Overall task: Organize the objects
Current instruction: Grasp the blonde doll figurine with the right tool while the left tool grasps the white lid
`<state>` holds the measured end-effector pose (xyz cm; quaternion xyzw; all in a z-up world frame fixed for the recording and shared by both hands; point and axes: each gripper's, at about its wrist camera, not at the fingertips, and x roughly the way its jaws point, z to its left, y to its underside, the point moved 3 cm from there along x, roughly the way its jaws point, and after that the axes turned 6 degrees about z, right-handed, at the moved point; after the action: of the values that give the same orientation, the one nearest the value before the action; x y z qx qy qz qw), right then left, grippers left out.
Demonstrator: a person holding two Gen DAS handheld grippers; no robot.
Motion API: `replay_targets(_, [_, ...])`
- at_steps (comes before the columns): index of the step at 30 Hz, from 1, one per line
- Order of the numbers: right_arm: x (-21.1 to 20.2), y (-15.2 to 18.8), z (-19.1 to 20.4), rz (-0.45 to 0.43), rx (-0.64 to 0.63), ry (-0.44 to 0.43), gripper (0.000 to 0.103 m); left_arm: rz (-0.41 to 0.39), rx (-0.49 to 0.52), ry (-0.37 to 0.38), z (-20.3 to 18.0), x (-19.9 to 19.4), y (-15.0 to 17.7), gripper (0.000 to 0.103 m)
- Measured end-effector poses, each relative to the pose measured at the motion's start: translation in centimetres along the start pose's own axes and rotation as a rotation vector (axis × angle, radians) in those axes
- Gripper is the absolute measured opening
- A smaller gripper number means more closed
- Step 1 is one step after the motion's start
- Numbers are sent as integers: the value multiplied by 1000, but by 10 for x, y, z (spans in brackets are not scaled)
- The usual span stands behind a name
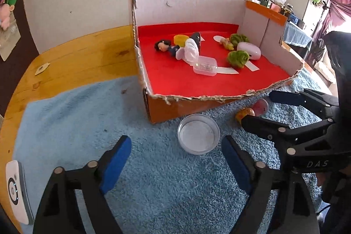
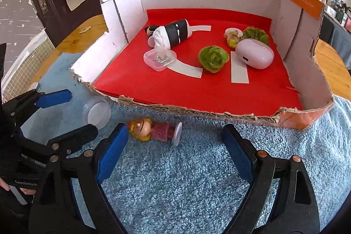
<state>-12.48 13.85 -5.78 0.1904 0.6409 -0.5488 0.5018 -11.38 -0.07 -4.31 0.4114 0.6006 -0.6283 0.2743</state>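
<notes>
"DAS" on right tool (image 1: 258, 106) (white letters)

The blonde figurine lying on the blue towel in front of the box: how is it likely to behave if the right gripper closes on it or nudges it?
The blonde figurine looks like rigid plastic, so it should hold its shape in a grip. Its round head and glossy surface could slip between the pads. Lying on its side on the plush blue towel, it would probably pivot rather than roll far; its flat disc base suggests it could stand upright.
</notes>
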Motion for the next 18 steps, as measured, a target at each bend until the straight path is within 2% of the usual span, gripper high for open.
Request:
replay_targets(10, [3, 3, 6, -13, -38, 49, 85, 8, 96, -5, -7, 6, 2, 74])
replay_targets(12, [1, 3, 6, -18, -37, 44, 80, 6, 124, -19, -11, 8, 1, 74])
replay_targets(14, [0, 4, 6, -23, -38, 38, 66, 2, 141, -30, -14, 8, 0, 72])
replay_targets(17, [-2, 4, 7, -24, -47, 18, 46, -2, 154, -25, -18, 8, -2, 64])
replay_targets(18, [-2, 5, 8, -24, -51, 19, 47, -4, 154, -22, -19, 8, -2, 61])
